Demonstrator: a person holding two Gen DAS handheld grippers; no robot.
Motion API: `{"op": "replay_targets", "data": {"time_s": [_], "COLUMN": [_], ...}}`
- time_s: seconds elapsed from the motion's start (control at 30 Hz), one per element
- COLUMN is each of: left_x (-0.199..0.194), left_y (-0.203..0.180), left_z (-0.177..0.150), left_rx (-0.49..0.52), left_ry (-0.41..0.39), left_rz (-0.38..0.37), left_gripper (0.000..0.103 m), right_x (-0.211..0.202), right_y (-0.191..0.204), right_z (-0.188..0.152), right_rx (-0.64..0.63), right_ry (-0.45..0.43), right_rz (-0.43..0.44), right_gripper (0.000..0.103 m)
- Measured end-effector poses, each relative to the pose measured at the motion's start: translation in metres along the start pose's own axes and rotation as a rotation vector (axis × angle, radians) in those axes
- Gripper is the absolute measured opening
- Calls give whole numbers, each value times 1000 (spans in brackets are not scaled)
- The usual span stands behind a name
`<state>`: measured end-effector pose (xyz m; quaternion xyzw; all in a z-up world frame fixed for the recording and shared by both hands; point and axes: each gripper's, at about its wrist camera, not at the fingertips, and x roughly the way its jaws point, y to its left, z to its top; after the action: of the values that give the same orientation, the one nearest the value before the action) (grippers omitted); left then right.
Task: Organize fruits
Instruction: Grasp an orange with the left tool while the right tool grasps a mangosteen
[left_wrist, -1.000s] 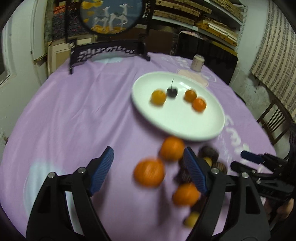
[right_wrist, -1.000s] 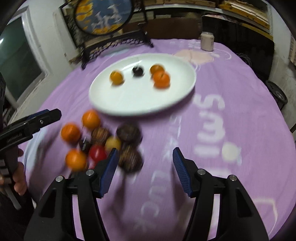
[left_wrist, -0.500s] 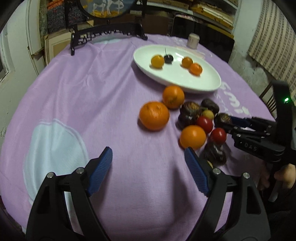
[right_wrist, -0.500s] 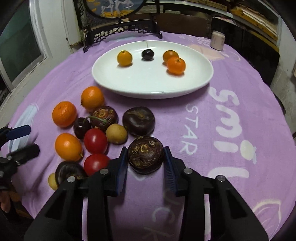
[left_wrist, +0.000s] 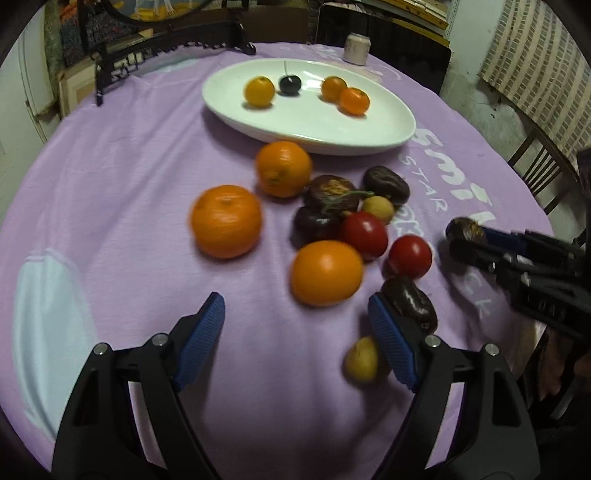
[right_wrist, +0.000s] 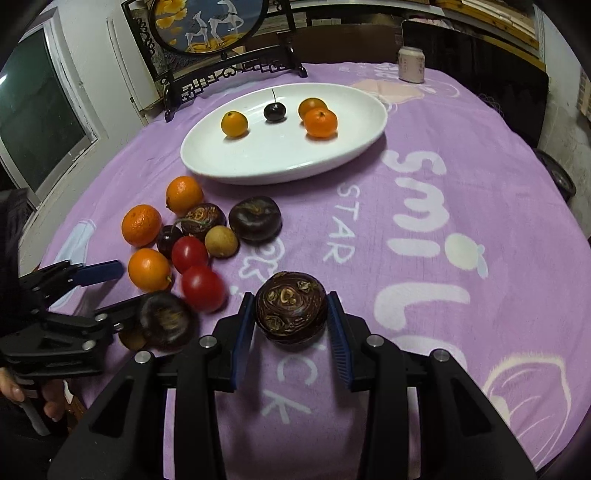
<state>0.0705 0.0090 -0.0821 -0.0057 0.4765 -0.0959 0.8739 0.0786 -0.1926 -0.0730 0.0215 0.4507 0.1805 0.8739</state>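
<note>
The right gripper (right_wrist: 291, 319) squeezes a dark brown wrinkly fruit (right_wrist: 291, 312) between its blue pads. The fruit sits low over the purple tablecloth (right_wrist: 461, 184), near the front edge.

To its left is a pile of loose fruit: two red tomatoes (right_wrist: 202, 288), three oranges (right_wrist: 148, 268), a small tan fruit (right_wrist: 221, 242), a dark cherry (right_wrist: 168, 239) and more dark brown fruits (right_wrist: 255, 219). Another dark brown fruit (right_wrist: 165, 320) lies right beside the left gripper (left_wrist: 295, 339), whose jaws are wide apart with nothing between them.

Behind the pile is a white oval plate (right_wrist: 280, 158). It holds three small oranges (right_wrist: 320, 122) and a black cherry (right_wrist: 274, 111). Far back stand a pale can (right_wrist: 411, 69) and a round picture on a dark stand (right_wrist: 210, 26).
</note>
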Motion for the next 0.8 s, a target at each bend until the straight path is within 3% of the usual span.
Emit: {"op": "replay_targets", "data": {"time_s": [0.1,0.17,0.23,0.47,0.8], "left_x": [5,6,3,-13,-42], "left_y": [-8,-15,-14,0,9], "left_z": [4,5,5,6,30], "left_rx": [10,38,23,-46,-30], "left_ry": [-13,-17,-17,-26,-103], "left_rz": [24,58,27,-15,-26], "left_gripper": [73,56,41,41,41], "right_x": [-2,-4,-7,-11,-17], "right_y": [-4,-6,-8,-5,7], "right_z": [-4,-5,-5,-4,10], "right_rx": [7,11,15,5,-27], "right_ry": [-1,-6,-11,-24,-49], "right_rz": [9,12,17,28,43], "right_gripper": [39,39,39,39,39]}}
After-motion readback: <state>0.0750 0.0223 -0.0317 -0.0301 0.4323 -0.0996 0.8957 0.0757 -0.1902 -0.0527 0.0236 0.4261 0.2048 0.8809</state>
